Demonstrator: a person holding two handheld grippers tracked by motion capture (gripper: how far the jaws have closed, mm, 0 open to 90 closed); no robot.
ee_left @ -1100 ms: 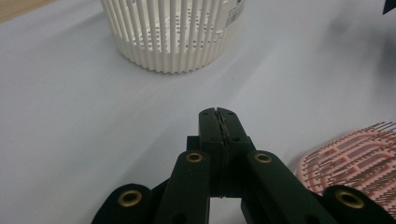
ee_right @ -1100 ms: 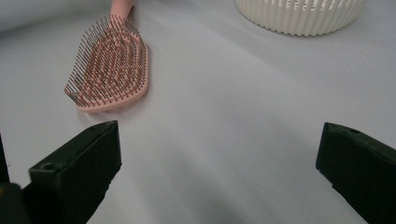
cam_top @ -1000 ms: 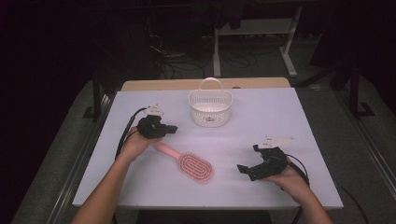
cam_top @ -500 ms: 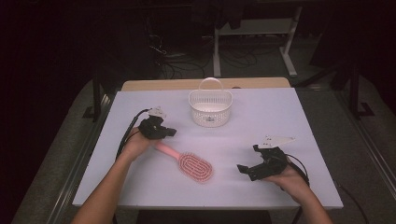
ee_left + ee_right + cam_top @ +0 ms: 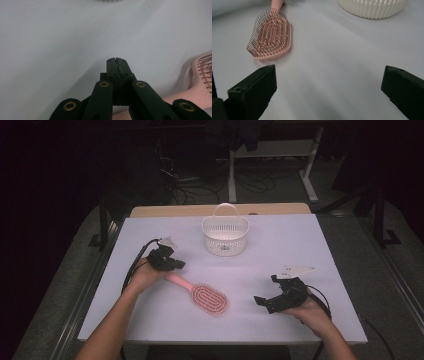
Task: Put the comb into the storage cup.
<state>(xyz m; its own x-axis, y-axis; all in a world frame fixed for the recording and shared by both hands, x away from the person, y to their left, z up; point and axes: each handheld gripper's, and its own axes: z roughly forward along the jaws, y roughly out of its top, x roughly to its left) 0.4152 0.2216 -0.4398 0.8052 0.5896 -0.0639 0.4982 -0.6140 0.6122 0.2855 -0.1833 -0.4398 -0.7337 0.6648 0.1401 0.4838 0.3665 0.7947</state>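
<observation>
The pink plastic paddle hairbrush (image 5: 200,292) lay bristles-up on the pale table (image 5: 310,245), a little left of centre in the lower half of the high view. Its long axis ran on a diagonal: the slim handle pointed to the upper left, the oval bristled head to the lower right.

The left gripper (image 5: 176,265) sat at the handle's upper-left end, just above it, clearly the nearer of the two. In the left gripper view its black jaws were pressed fully together with nothing between them (image 5: 117,61), and the pink handle passed low at the right of that frame, beside the jaws rather than inside them. Whether the gripper body touched the handle could not be told.

The right gripper (image 5: 260,300) rested at the lower right of the high view, its jaws aimed left toward the brush head and spread wide, holding nothing (image 5: 329,82); a stretch of bare table lay between it and the head.

The white slatted plastic basket with a hoop handle (image 5: 225,234) stood at upper centre, well apart from the brush, beyond the handle end.
</observation>
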